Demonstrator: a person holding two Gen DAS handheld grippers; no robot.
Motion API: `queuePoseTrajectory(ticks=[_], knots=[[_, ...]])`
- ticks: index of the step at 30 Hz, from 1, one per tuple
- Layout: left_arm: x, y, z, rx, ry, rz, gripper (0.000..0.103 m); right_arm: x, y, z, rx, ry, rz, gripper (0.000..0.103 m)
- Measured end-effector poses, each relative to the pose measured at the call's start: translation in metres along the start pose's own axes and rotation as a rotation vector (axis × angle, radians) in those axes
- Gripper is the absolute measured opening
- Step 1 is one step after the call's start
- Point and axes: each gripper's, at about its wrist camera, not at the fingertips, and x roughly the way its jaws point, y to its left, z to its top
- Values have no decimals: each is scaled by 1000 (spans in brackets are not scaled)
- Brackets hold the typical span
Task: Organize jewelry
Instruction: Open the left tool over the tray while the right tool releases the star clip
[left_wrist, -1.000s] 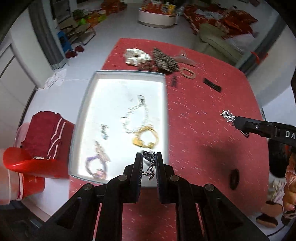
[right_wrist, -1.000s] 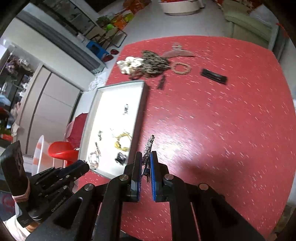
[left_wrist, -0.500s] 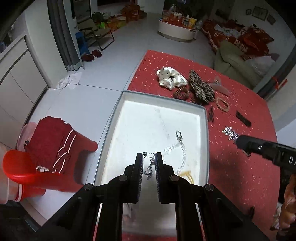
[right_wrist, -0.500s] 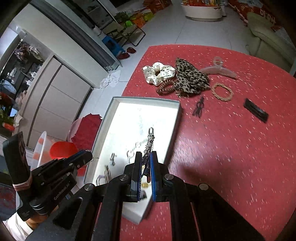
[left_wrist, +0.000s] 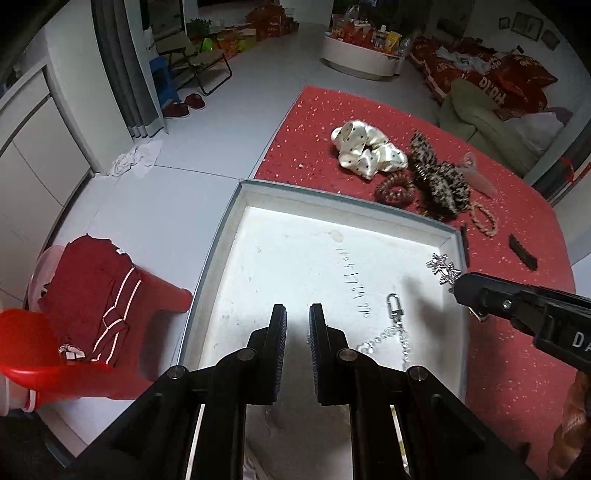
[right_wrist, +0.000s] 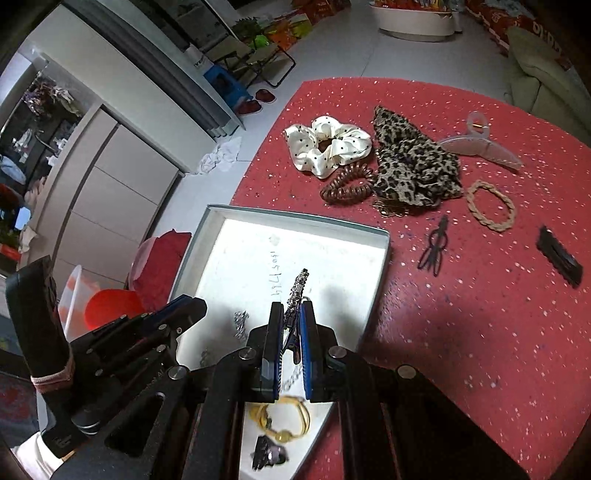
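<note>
Rhinestone hair clip (right_wrist: 297, 291) sits clenched in the right claw (right_wrist: 289, 321), long axis pointing forward over the white tray (right_wrist: 332, 236), directly above its floor; left claw (left_wrist: 297, 325) hangs released and empty beside a silver chain (left_wrist: 391, 332)

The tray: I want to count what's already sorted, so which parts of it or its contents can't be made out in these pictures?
- Left wrist view: the near end of the tray lies behind the left gripper.
- Left wrist view: the silver chain runs under that gripper; its end is hidden.
- Right wrist view: the right gripper, shut on a sparkly clip, covers the tray's middle.
- Right wrist view: the dark piece is blurred.
</note>
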Motion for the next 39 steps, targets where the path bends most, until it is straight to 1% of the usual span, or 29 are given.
queuePoseTrajectory(ticks=[5, 9, 13, 16, 17, 18, 19, 20, 21, 23, 26, 33, 34, 35, 36, 37, 38, 39], knots=[[18, 0, -1, 2, 30, 21, 15, 26, -11, 6, 37, 17, -40, 9], [23, 0, -4, -1, 37, 33, 15, 43, -21, 6, 64, 36, -67, 9], [25, -1, -5, 9, 50, 45, 15, 54, -26, 7, 85, 66, -81, 10], [28, 0, -6, 7, 62, 55, 15, 56, -24, 8, 85, 66, -76, 12], [28, 0, -6, 6, 67, 57, 15, 56, -24, 9, 82, 67, -75, 15], [29, 0, -6, 5, 70, 59, 15, 55, -23, 10, 80, 63, -72, 22], [29, 0, -6, 7, 73, 63, 15, 54, -22, 10, 80, 61, -62, 26], [29, 0, -6, 10, 75, 67, 15, 52, -19, 10, 80, 57, -54, 35], [29, -1, -7, 13, 76, 71, 15, 49, -18, 10, 78, 48, -47, 42], [28, -2, -7, 15, 78, 77, 15, 44, -15, 10, 76, 37, -36, 47], [27, -3, -7, 15, 81, 85, 15, 35, -16, 10, 81, 22, -26, 51], [24, -8, -8, 22, 75, 95, 15, 16, -25, 7, 107, -5, -16, 52], [24, -8, -8, 20, 73, 94, 27, 14, -26, 5, 108, -9, -15, 52], [23, -9, -8, 17, 72, 93, 48, 12, -27, 5, 110, -11, -14, 52], [22, -9, -8, 9, 63, 103, 97, 10, -28, 4, 110, -14, -12, 52], [18, -9, -9, 2, 43, 119, 103, 8, -29, 4, 111, -15, -12, 52], [14, -10, -9, 6, 11, 122, 103, 7, -29, 3, 112, -17, -11, 52], [14, -11, -9, 14, 17, 117, 103, 5, -30, 2, 112, -19, -10, 52]])
